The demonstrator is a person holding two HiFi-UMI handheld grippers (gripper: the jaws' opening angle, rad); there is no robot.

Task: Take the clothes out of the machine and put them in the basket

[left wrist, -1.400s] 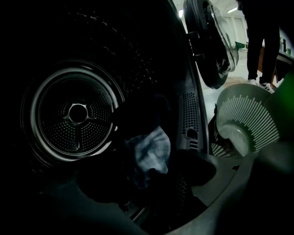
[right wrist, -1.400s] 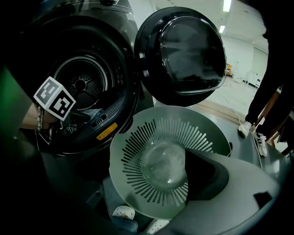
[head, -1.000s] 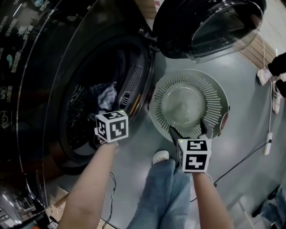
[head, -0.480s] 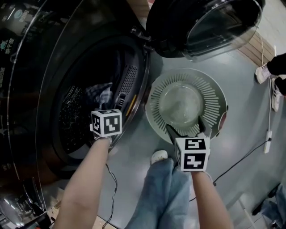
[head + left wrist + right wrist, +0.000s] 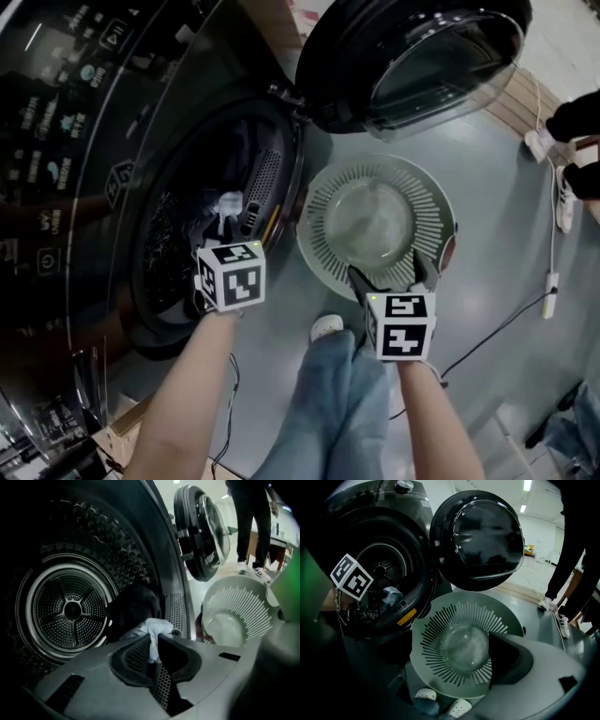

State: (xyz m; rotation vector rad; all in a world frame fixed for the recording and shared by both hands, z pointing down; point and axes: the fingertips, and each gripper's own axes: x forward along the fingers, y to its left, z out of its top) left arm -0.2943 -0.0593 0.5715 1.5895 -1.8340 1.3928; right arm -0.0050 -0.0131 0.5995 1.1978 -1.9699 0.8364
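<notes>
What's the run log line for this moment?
left gripper: jaws just closing, now shut on white cloth at drum mouth | right gripper: open, empty, at basket | basket: nothing inside

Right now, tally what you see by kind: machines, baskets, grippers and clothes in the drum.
Washing machine: 1
Basket: 1
Grippers: 2 (left gripper, jaws just closed further on the white cloth; right gripper, open)
Clothes in view: 2 (white cloth, dark garment behind it)
Total: 6

machine (image 5: pixel 112 141): left | basket (image 5: pixel 321 195): right, below door (image 5: pixel 412 56) | clothes (image 5: pixel 228 203): in drum (image 5: pixel 65 611)
</notes>
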